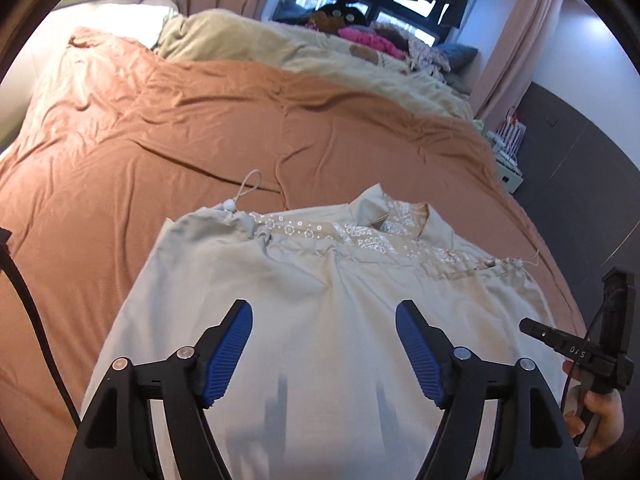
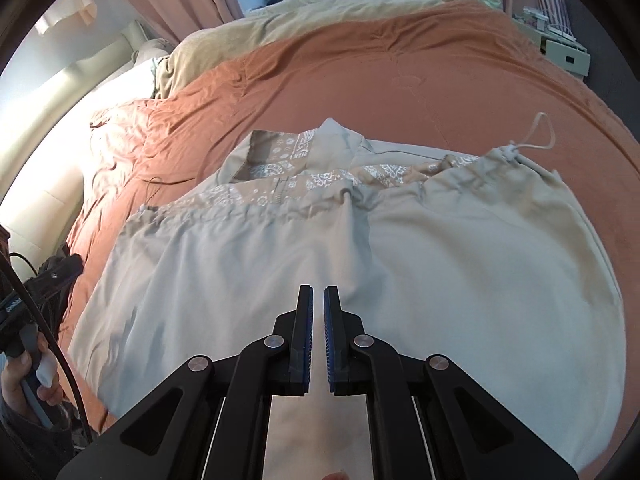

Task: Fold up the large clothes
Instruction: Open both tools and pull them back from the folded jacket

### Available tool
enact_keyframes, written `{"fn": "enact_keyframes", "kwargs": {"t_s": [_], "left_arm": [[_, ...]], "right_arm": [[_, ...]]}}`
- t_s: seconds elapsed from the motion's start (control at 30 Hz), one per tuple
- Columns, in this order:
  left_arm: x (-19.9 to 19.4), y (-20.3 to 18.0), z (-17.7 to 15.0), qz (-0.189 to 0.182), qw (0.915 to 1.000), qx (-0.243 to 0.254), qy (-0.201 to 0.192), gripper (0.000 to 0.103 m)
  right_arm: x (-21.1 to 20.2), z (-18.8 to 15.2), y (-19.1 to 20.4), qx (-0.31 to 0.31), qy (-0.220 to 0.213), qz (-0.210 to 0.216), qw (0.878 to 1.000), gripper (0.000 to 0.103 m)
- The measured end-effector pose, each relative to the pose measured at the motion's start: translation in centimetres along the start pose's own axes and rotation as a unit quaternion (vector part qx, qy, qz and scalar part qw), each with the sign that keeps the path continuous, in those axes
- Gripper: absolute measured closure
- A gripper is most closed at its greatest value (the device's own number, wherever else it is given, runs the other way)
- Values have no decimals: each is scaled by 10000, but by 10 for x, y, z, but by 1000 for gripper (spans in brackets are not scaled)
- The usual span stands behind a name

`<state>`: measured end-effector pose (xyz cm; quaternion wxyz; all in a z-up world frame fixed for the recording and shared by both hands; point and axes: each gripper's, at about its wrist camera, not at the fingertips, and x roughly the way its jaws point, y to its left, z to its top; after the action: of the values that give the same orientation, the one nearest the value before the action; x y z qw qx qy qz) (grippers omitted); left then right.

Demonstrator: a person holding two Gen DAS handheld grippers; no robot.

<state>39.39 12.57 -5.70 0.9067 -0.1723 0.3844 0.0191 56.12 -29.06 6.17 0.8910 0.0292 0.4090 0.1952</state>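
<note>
- Lying folded on the rust-orange bedspread (image 1: 180,120), the pale grey-beige cotton garment (image 1: 340,320) with a white-patterned tan band shows its collar at the far edge.
- A looped drawstring (image 2: 538,136) trails from the garment's corner onto the bedspread.
- Above the garment's near part, the left gripper (image 1: 324,344) has its blue-padded jaws spread wide, holding nothing.
- Over the garment's near edge, the right gripper (image 2: 318,300) has its jaws almost together, only a narrow gap between them, nothing between the pads.
- Beyond the garment, a cream fleece blanket (image 1: 248,40) lies on the bed's far side.

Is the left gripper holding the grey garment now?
No, the left gripper stands open above the grey garment, with nothing between its blue pads.
</note>
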Motion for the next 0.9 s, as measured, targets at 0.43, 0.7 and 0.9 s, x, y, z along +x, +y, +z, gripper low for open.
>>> {"fn": "enact_keyframes", "kwargs": {"t_s": [0.43,0.7,0.9], "left_arm": [[-99,8,-45,111,9965,60,-824,26],[-154,11,-76,-1,9948,-64,-1017,25],[-175,14,-98,-96,9939,-227,-1079,24]], "right_arm": [[-75,-56,27,27,-481,26,9988,9],[-130,-87,45,-339,-740,318,9962,0],[-157,-112,44,-470,-805,389,9949,0]]}}
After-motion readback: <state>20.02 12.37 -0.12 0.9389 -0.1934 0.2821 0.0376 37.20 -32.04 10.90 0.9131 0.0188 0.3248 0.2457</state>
